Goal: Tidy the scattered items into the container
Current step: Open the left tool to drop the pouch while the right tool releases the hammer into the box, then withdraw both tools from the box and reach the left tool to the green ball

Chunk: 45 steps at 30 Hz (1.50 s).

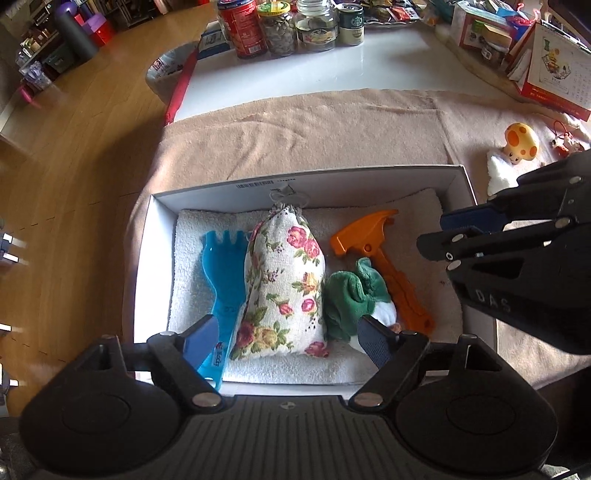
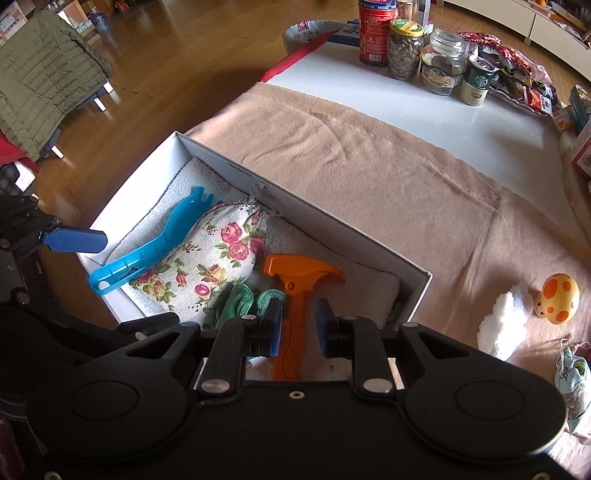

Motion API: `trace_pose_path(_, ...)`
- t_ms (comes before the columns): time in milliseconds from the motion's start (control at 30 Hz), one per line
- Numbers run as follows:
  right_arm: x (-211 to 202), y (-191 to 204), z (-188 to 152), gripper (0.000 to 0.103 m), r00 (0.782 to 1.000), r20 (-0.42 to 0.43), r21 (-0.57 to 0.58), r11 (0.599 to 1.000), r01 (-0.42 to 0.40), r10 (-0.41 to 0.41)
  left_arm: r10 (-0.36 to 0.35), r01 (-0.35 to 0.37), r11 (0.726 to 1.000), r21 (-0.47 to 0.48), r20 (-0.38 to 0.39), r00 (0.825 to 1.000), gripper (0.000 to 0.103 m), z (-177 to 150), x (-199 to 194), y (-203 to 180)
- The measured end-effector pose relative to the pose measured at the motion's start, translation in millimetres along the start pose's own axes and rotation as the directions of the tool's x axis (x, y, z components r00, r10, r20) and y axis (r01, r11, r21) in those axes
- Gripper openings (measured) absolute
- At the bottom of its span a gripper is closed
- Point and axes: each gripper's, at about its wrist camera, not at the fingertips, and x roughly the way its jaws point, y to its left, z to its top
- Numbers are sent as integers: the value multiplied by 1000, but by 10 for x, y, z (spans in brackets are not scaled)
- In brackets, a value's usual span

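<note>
A white box (image 1: 314, 177) lined with a towel holds a floral drawstring bag (image 1: 284, 280), a blue spork (image 1: 221, 273), an orange toy hammer (image 1: 369, 236) and a green cloth (image 1: 347, 291). My left gripper (image 1: 288, 341) hangs open above the bag's near end, its pads clear of the bag on both sides. My right gripper (image 2: 299, 328) hovers over the hammer (image 2: 295, 273), jaws almost together and gripping nothing; the handle lies on the towel below the narrow gap. On the blanket right of the box sit a mushroom toy (image 2: 557, 299), a white fluffy piece (image 2: 502, 325) and a small pale-blue pouch (image 2: 570, 380).
A tan blanket (image 2: 369, 166) covers the table's near part. Jars and cans (image 1: 280, 29) stand at the white table's far edge, with snack packets and a desk calendar (image 1: 554, 70) at the far right. The table's left edge drops to a wooden floor (image 1: 74, 184).
</note>
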Motion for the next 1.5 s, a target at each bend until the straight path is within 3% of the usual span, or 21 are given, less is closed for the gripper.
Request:
trace_pose_path(367, -359, -145, -246, 23, 999, 45, 24, 1000, 10, -11, -41, 41, 999, -3, 31, 999, 83, -186, -236, -297)
trace_pose_path(800, -709, -884, -918, 24, 997, 58, 150, 988, 46, -55, -132, 126, 987, 101, 55, 990, 83, -279, -380, -1303)
trace_pose_path(933, -804, -1224, -1181, 29, 996, 56, 210, 976, 60, -73, -151, 144, 980, 135, 42, 988, 83, -286, -322, -1630)
trace_pose_path(1033, -857, -1491, -1393, 39, 994, 49, 260, 962, 80, -96, -149, 142, 977, 158, 33, 988, 84, -272, -258, -1891)
trace_pose_path(1500, -858, -2765, -2265, 41, 983, -36, 528, 832, 171, -179, -224, 225, 949, 221, -29, 974, 88, -196, 256, -3235)
